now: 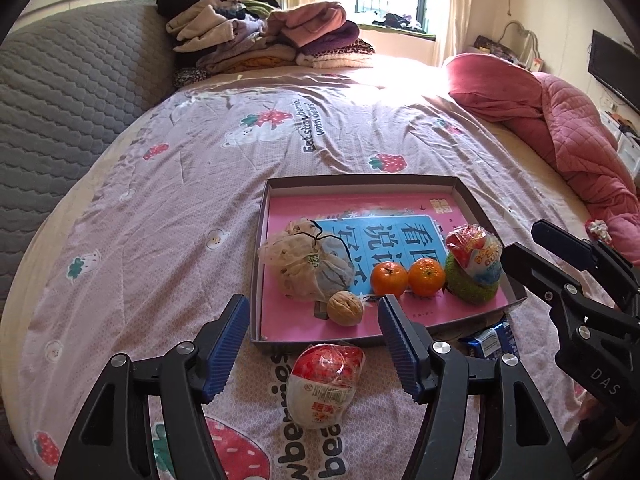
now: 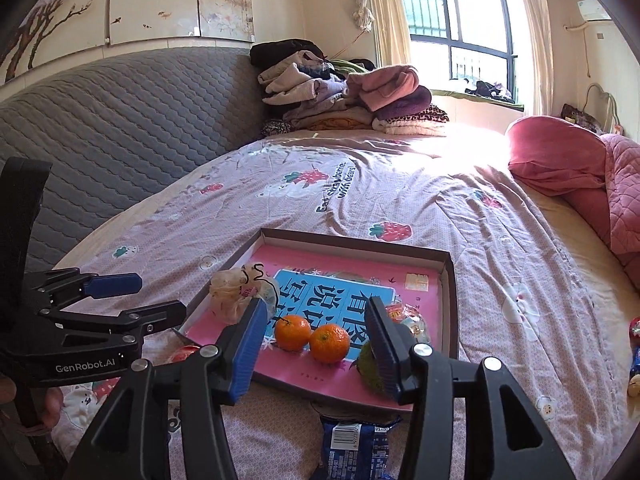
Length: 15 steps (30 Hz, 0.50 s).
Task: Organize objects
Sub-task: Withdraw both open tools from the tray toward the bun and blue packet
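Observation:
A shallow cardboard tray (image 1: 464, 188) with a pink book in its bottom lies on the bed. In it are a mesh pouch (image 1: 304, 264), a walnut (image 1: 345, 308), two tangerines (image 1: 389, 279) (image 1: 427, 277) and a green ball (image 1: 472, 284) topped by a snack packet (image 1: 476, 252). My left gripper (image 1: 312, 344) is open, empty, above a red-and-white packet (image 1: 326, 384) in front of the tray. My right gripper (image 2: 316, 344) is open, empty, over the tray's near edge (image 2: 320, 392), above a blue packet (image 2: 356, 448). The tangerines (image 2: 292, 332) (image 2: 329, 343) show between its fingers.
A pile of folded clothes (image 1: 272, 36) sits at the bed's far end. A pink quilt (image 1: 552, 120) lies on the right. A grey padded headboard (image 1: 68, 88) runs along the left. Small wrapped items (image 2: 636, 352) lie at the right edge.

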Available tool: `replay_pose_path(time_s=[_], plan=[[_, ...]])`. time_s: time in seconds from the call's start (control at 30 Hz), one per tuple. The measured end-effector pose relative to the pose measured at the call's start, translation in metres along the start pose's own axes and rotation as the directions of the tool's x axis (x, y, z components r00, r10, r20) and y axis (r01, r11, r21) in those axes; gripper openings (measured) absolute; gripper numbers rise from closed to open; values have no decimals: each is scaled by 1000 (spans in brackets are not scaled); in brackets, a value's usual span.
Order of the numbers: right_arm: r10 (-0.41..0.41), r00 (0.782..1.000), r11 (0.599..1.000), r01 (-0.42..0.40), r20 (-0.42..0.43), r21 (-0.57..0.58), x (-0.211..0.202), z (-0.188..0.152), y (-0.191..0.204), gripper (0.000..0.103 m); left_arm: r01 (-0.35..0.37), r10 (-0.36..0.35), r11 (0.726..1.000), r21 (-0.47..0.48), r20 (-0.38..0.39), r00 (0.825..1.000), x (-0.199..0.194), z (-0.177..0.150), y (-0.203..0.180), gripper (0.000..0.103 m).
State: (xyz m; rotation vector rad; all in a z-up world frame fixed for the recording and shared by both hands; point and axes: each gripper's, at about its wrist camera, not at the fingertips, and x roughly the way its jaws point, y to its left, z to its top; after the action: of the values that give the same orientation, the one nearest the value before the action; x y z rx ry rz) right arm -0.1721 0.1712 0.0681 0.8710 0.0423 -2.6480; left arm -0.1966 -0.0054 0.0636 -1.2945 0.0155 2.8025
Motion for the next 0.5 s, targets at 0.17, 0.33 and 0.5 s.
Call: replay_pose_path(time_s=[0.17,0.33,0.5], plan=[[2,1000,1000,-2,28,-4,-16,3,2,55,5,-5,1000,6,21,1000,-17,-2,-5,68],[-4,997,1000,4,72,5,-36,7,1,59,5,-6,1000,14,52,999,-35,-4,-9,70],[-13,995,1000,12,94,13,-50,8,1,62,3,-5,1000,17,81,997,-52,-7,-13,73]])
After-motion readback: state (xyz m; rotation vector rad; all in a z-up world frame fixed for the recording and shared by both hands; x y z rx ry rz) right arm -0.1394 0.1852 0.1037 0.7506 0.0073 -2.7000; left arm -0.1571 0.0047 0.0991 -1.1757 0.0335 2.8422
